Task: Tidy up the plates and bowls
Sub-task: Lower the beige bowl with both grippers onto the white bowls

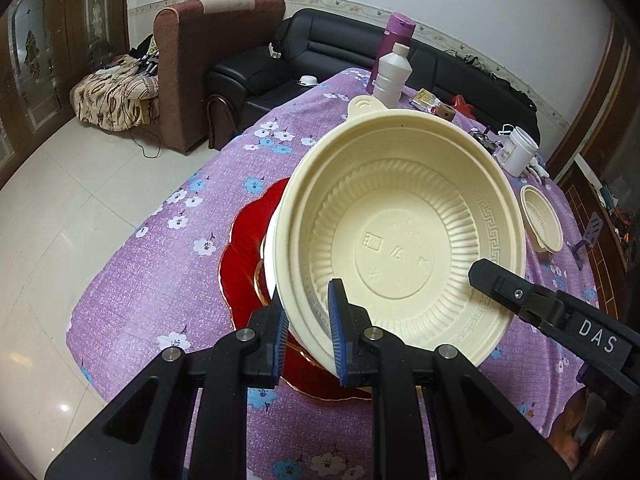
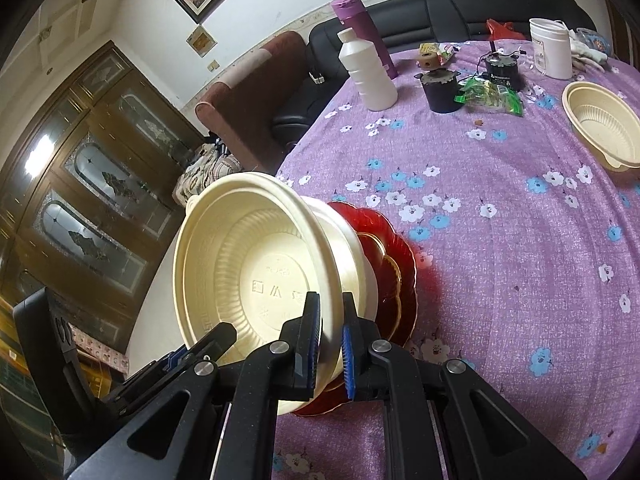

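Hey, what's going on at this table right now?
A person with two handheld grippers is stacking dishes. Both the left gripper and the right gripper are clamped on the rim of a cream bowl, held over a red plate on the purple tablecloth. Another cream bowl sits farther off.

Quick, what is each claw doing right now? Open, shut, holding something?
Left claw: shut on the rim of the cream bowl.
Right claw: shut on the same bowl's rim, opposite side.

Cream ribbed plastic bowl with Greek-key rim band. Red scalloped glass plate, gold-edged. Purple tablecloth patterned with white and blue flowers.
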